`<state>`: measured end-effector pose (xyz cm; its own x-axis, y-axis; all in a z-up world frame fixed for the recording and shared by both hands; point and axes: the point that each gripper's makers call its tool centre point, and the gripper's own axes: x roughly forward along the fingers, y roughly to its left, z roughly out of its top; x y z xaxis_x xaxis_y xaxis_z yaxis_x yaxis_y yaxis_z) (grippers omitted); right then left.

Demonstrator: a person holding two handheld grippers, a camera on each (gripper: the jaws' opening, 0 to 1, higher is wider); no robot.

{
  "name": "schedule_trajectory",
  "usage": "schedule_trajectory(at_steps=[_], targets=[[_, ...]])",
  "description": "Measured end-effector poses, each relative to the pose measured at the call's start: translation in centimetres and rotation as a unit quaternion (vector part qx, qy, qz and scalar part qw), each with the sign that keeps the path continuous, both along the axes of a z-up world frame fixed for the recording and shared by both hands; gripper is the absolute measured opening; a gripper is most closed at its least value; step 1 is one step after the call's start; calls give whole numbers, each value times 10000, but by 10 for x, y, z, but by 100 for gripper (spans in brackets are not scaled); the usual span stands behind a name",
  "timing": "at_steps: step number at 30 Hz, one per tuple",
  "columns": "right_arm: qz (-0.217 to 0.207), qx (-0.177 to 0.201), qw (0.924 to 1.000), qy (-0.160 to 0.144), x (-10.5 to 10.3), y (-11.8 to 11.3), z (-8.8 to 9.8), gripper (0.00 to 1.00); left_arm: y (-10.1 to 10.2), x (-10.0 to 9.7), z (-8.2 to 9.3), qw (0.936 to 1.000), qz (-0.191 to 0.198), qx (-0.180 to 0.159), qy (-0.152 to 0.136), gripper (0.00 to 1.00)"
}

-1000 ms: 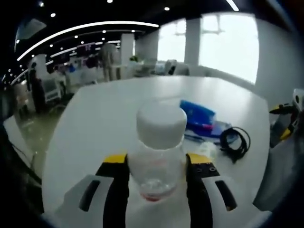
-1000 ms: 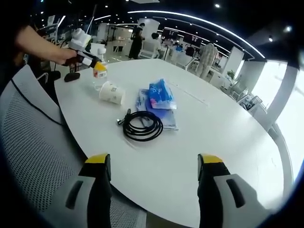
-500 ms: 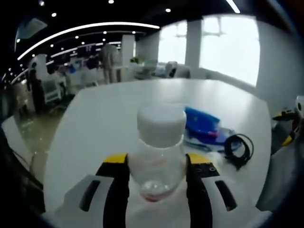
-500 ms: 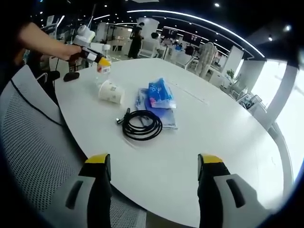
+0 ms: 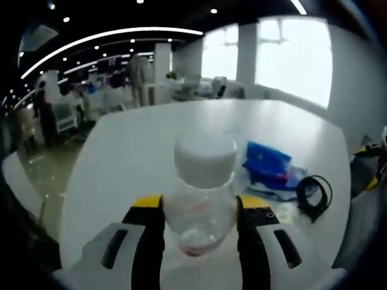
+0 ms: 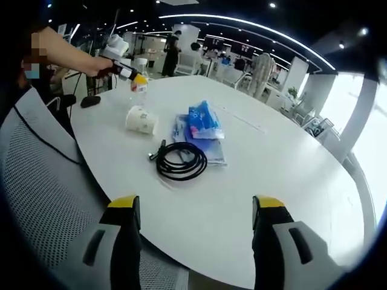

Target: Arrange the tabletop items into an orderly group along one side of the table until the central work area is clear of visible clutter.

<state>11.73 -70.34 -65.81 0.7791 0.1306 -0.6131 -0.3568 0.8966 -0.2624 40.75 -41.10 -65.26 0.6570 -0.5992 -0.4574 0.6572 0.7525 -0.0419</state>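
Left tongs (image 5: 199,226) clamp a clear bottle (image 5: 204,193), seemingly lifted off the worktop (image 6: 266,157) for carrying to the cup (image 6: 141,119), cable (image 6: 180,162) and blue packet (image 6: 202,122); right tongs (image 6: 196,232) gape empty.

An open-plan office: a bright window (image 5: 293,54) at 1 o'clock in the left gripper view, curved ceiling light strips (image 6: 242,24) at 12, a mesh chair (image 6: 42,181) at 9.

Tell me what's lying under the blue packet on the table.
The blue packet lies on a clear plastic sleeve holding papers, flat on the white table. The print beneath the packet is covered.
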Motion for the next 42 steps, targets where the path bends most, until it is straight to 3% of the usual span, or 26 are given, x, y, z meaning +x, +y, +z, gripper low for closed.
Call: schedule_trajectory(at_steps=[11,23,42], targets=[[-42,-28,10000,72,-1,-2,-2,75,8,25,-7,9999,57,16,124,43],[-62,-65,9998,177,-3,-3,-6,75,3,45,-12,9998,52,-25,182,43],[-50,-116,9997,190,-3,-4,-7,75,2,40,-15,9999,-58,47,101,44]])
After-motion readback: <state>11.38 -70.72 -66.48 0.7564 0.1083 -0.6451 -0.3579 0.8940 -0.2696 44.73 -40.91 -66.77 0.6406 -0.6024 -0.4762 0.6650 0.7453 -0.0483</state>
